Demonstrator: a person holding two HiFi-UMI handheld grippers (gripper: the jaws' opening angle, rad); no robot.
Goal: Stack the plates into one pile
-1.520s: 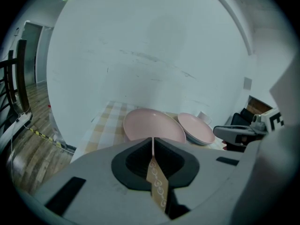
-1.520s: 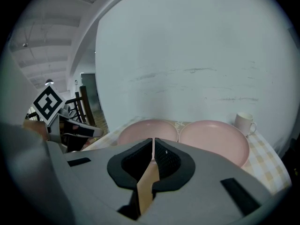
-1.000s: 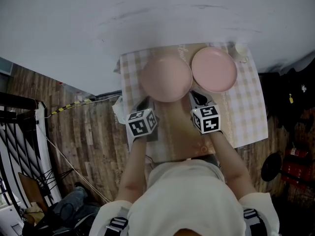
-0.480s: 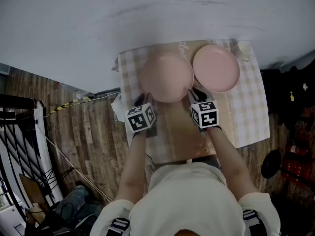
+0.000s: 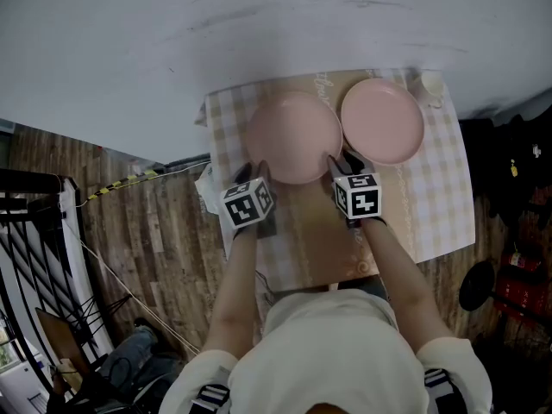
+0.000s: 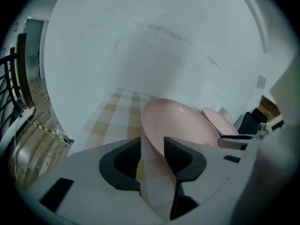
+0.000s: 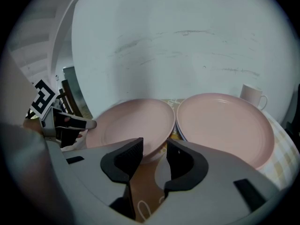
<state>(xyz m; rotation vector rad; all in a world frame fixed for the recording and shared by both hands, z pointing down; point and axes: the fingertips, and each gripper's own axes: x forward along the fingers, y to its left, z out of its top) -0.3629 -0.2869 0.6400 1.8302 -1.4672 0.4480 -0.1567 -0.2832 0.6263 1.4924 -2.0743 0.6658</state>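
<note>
**dishguy:** how's the pile coming, anything stacked yet?

**me:** nope, zero lol. Starting from the left: my left tongs (image 5: 251, 173) have just been opening and now stand about as wide as they go. The rim of the left plate (image 5: 293, 136) pokes in between them at roughly its 7 o'clock. The pads aren't pressing on it, so I've got hold of nothing there. That plate lies at my 12 o'clock on the cloth-covered worktop (image 5: 444, 197).

**dishguy:** and the other side?

**me:** same deal. My right tongs (image 5: 343, 164) have just been opening too. They're well apart, straddling that same plate's rim at about 5 o'clock without squeezing it. The right plate (image 5: 382, 121) sits at 3 o'clock of the first one. Their rims are touching or near enough, and I can't tell if one laps over the other. There's a white mug (image 5: 429, 84) just beside the right plate at its 2 o'clock.

**dishguy:** so what's left?

**me:** pretty much the whole job, I reckon. It's two plates side by side and no pile. One of them has to get gripped, lifted and landed square on the other. The mug's close enough that I'd mind it on the way over.
</note>
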